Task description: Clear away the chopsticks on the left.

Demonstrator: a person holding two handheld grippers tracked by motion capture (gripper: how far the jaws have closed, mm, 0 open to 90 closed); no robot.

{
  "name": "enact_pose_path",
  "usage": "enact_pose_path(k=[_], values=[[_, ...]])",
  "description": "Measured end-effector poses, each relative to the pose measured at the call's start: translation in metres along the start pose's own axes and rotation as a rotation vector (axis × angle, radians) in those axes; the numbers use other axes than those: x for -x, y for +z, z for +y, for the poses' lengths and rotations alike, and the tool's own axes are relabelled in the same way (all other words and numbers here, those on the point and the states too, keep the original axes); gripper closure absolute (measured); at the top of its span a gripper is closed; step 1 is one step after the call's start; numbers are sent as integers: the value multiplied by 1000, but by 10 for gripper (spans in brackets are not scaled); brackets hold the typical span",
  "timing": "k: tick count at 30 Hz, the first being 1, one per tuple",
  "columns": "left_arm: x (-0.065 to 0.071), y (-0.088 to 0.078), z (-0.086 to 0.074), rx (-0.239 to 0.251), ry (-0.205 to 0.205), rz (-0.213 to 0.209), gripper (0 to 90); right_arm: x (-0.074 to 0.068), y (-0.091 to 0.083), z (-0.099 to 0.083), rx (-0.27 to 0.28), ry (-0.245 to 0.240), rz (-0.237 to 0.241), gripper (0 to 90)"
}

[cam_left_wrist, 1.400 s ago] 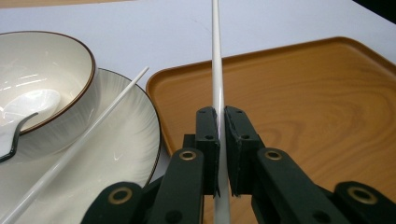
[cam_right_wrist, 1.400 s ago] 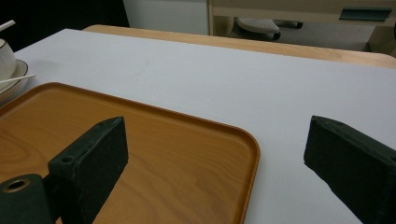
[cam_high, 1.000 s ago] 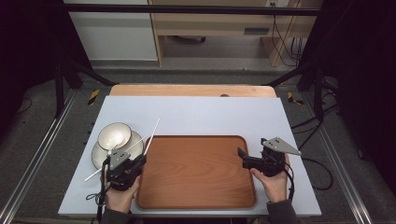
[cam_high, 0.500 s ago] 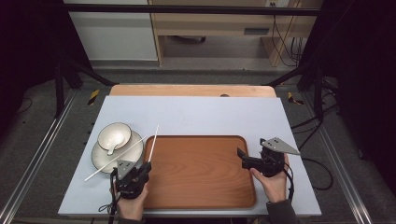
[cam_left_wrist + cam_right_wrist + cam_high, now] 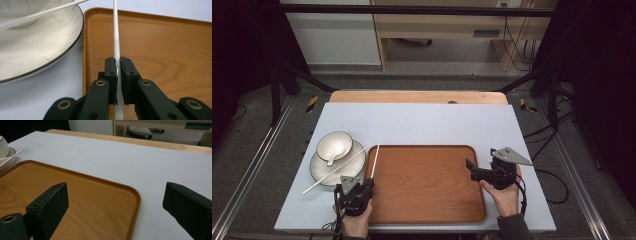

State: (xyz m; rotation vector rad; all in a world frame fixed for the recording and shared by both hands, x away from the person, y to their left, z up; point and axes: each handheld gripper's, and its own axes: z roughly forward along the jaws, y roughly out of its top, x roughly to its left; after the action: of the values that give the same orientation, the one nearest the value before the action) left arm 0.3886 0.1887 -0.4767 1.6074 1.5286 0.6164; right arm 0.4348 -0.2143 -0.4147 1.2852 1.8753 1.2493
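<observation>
My left gripper [image 5: 367, 185] is shut on a white chopstick [image 5: 375, 160], low over the left rim of the wooden tray [image 5: 427, 200]. In the left gripper view the chopstick [image 5: 116, 37] runs straight out between the pressed jaws [image 5: 118, 62] along the tray's left rim [image 5: 86, 45]. A second white chopstick [image 5: 334, 170] lies slanted across the white plate [image 5: 319, 167], which carries a white bowl [image 5: 334, 145] with a spoon in it. My right gripper [image 5: 472, 171] stands open over the tray's right side, with nothing between its jaws [image 5: 116, 195].
The tray [image 5: 75, 195] lies on a pale blue mat [image 5: 422, 122] over a wooden table [image 5: 417, 96]. The plate [image 5: 37, 50] sits just left of the tray's edge. Dark frame posts and cables stand beyond the table's sides.
My left gripper has sunk and drawn back toward the table's near edge with the chopstick still in it. The right gripper has stayed where it was.
</observation>
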Motion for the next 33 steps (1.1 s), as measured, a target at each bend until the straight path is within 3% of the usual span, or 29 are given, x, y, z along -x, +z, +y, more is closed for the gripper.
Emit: enact_pose_path(k=[13, 25, 33], values=[[1, 8, -4, -77, 16, 19, 840, 0, 1, 0, -8, -7, -4, 66], [2, 9, -2, -90, 27, 21, 834, -1, 0, 0, -3, -4, -3, 67], [2, 6, 2, -79, 35, -6, 800, 0, -1, 1, -2, -2, -5, 66]])
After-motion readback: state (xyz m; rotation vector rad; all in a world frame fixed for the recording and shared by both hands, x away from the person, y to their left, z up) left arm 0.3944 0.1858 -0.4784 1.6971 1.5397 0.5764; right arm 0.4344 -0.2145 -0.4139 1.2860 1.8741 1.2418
